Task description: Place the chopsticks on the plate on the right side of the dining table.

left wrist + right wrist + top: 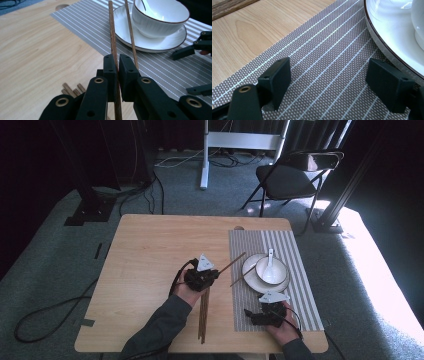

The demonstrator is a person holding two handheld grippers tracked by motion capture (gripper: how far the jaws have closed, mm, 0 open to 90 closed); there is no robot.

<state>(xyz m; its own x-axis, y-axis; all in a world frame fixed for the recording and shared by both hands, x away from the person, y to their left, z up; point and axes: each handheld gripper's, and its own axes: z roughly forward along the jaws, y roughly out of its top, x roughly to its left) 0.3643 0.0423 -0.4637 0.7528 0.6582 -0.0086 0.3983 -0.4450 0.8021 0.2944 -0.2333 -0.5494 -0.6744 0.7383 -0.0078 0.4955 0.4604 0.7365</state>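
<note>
The high view looks forward and down from above the person's side, far enough back to take in the whole table (pixel 150 250), the floor around it and a chair (pixel 290 180) beyond its far edge. The left gripper view sits low and close behind its claw (pixel 117 67), facing across the mat (pixel 82 22) toward the plate (pixel 150 42) and bowl (pixel 160 17). The right gripper view looks steeply down, very near the mat (pixel 324 65); it shares the mat and plate rim (pixel 387 52) with both others.
</note>
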